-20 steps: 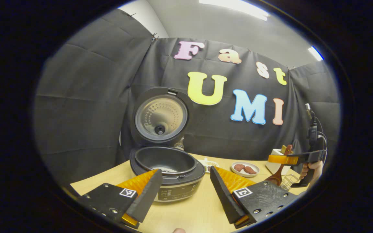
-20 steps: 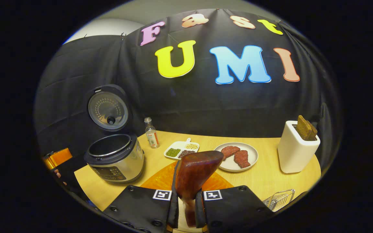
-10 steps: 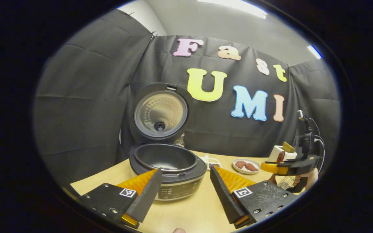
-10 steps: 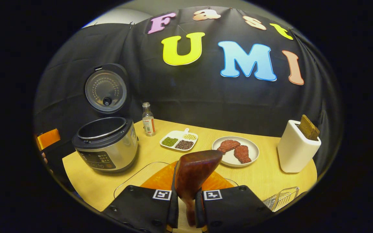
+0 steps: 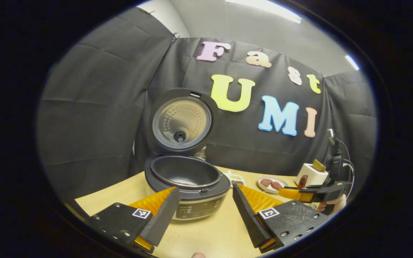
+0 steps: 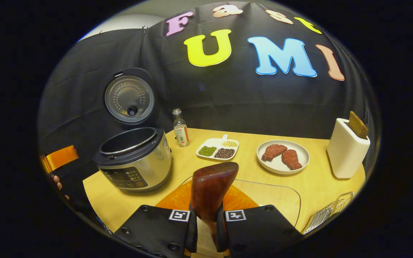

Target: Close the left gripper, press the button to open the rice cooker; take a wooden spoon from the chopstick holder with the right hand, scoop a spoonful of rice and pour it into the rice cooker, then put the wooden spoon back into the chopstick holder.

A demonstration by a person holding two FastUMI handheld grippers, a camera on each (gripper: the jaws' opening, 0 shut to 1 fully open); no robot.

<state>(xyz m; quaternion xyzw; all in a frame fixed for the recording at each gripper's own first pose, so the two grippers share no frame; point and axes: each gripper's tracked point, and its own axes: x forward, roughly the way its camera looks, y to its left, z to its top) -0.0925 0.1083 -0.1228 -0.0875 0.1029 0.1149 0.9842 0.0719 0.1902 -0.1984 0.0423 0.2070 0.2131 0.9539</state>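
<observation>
The rice cooker stands with its lid raised and its dark inner pot showing. My left gripper hangs open just in front of it, with nothing between its fingers. My right gripper is shut on the handle of the dark wooden spoon, whose bowl sticks up ahead of the fingers. Under the spoon lies a clear-rimmed container. The rice cooker sits to its left. The white chopstick holder stands at the far right. In the left gripper view the right gripper holds the spoon low at the right.
A small bottle, a divided dish of beans and a plate with two pieces of meat line the back of the wooden table. A wire rack sits at the front right. My left gripper shows at the left edge.
The right gripper has come down and tilted toward the table with the spoon, and the clear container's rim has come into view beneath it. The left gripper has barely moved.
</observation>
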